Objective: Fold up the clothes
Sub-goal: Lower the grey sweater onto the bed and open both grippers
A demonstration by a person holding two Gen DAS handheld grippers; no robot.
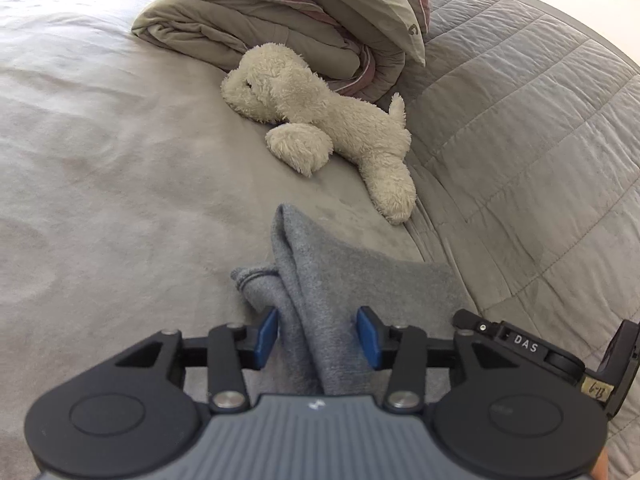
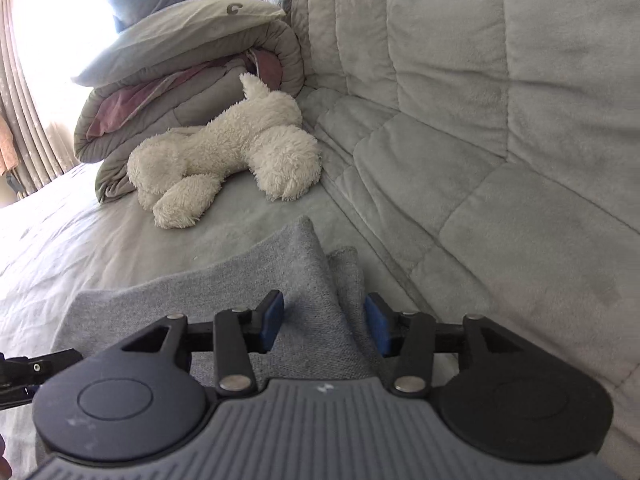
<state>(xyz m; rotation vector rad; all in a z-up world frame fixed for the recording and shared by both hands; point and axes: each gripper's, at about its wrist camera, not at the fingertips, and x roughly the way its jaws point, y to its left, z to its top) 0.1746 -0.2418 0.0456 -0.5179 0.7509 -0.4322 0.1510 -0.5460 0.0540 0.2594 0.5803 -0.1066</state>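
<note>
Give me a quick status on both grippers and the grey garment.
Left gripper open, right gripper open, fabric ridge between each pair of pads. Grey garment lying on bed, part folded. White plush dog beyond it, apart.

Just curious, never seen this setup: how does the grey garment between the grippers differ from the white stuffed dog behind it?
The grey garment is flat, smooth knit; the stuffed dog is shaggy, cream-white and plump. The garment lies between the open left gripper and right gripper; the dog lies untouched near the folded quilt. Both rest on the bed.
</note>
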